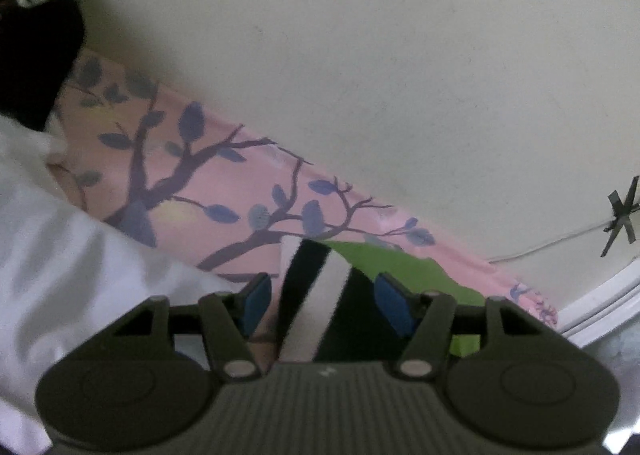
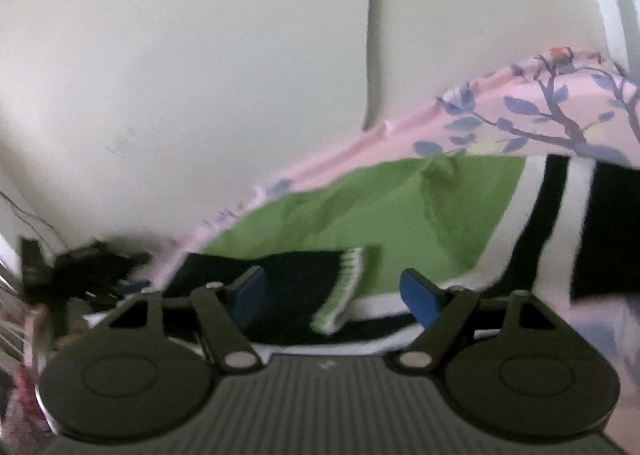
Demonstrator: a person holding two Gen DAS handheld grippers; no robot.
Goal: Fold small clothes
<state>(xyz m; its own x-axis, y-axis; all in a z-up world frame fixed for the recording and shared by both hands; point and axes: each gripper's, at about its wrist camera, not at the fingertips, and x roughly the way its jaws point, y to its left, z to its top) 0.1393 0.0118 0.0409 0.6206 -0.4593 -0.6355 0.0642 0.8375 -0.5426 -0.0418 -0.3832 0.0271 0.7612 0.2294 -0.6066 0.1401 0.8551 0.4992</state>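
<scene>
Left gripper (image 1: 322, 301) open, blue pads (image 1: 256, 305) spread either side of a green, black and white garment (image 1: 404, 267), not clamping it. Right gripper (image 2: 334, 295) also open, fingers apart over the same garment (image 2: 360, 211), its striped cuff (image 2: 340, 291) between them. Garment lies on a pink sheet with a branch print (image 1: 224, 183), near the sheet's edge along the cream wall (image 1: 360, 75). White cloth (image 1: 60, 247) beside it. Frames blurred.

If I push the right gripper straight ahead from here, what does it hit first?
Most likely the green, black and white garment lying on the pink floral sheet: its striped cuff sits between the open jaws of the right gripper. Depth is unclear in the blur.
</scene>
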